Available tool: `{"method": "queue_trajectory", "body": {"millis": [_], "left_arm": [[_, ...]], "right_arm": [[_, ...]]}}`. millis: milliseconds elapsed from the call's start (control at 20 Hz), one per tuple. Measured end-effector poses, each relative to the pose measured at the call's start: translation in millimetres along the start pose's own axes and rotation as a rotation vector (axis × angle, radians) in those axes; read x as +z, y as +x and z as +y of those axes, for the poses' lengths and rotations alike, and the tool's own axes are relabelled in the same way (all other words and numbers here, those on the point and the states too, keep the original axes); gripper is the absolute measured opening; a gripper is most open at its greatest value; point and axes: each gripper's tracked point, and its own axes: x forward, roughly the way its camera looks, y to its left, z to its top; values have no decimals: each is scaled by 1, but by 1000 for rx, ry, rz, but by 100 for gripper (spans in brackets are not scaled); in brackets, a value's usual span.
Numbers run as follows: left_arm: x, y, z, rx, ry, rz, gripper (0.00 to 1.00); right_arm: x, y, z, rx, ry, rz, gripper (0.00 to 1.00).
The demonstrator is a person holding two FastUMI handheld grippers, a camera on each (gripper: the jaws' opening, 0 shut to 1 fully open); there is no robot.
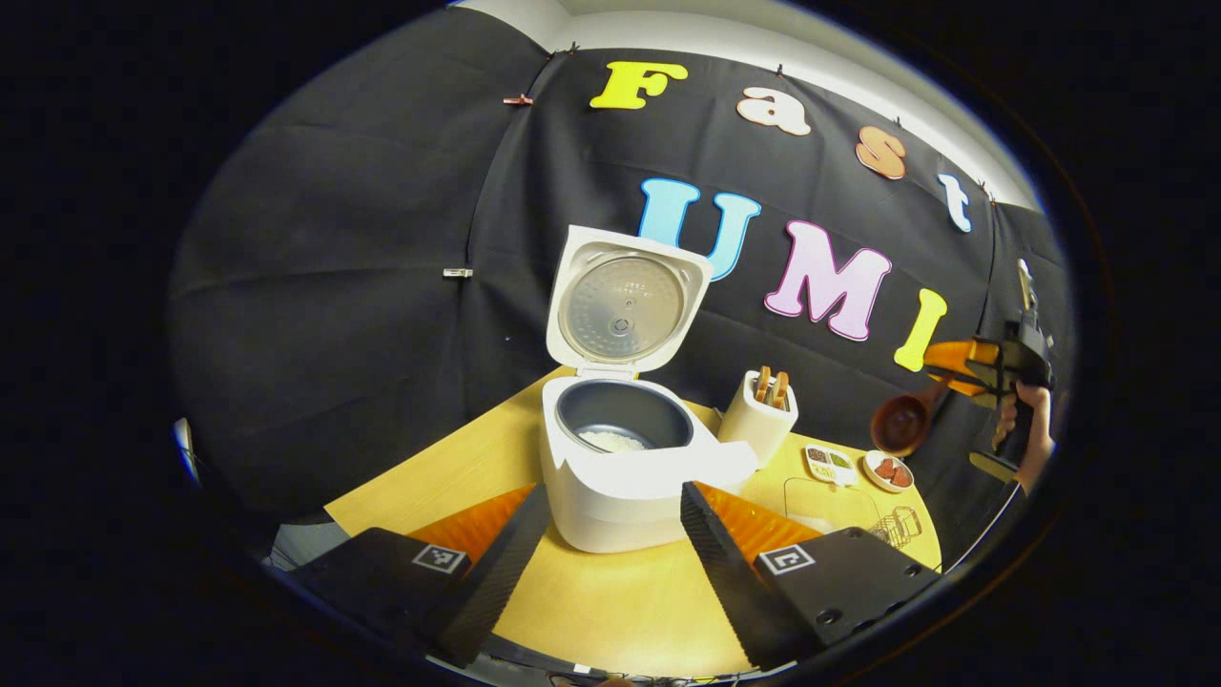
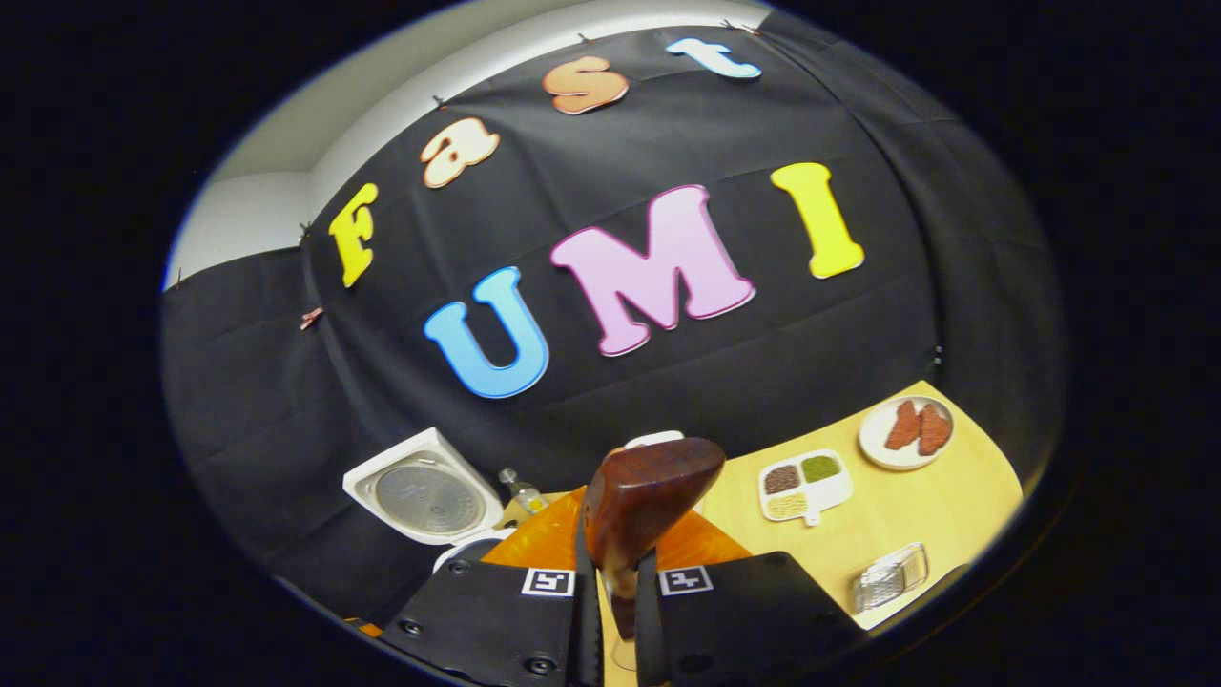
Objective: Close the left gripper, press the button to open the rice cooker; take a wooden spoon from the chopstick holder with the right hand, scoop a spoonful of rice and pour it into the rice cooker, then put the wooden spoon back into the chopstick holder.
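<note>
The white rice cooker stands on the wooden table with its lid swung up, and white rice lies in the dark pot. My left gripper is open just in front of it, one finger on each side of its body. Beside the cooker on the right, a white chopstick holder has wooden handles sticking out. My right gripper, held by a hand, hangs high at the far right, shut on the wooden spoon. In the right gripper view, my right gripper clamps the handle of the wooden spoon, whose bowl shows its back.
A small divided dish and a round plate with red pieces sit at the table's back right. A clear ribbed container lies near the right edge, and a clear box stands behind my left gripper's right finger. The cooker lid rises at left.
</note>
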Motion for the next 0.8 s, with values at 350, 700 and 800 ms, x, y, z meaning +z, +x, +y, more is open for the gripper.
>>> {"method": "queue_trajectory", "body": {"millis": [350, 700, 800], "left_arm": [[9, 2, -52, 26, 33, -10, 96], [7, 5, -90, 61, -66, 6, 96], [6, 5, -94, 92, -73, -4, 96]], "right_arm": [[5, -29, -147, -198, 33, 2, 17], [-35, -24, -244, -333, 66, 50, 12], [-55, -19, -259, -345, 94, 86, 17]]}}
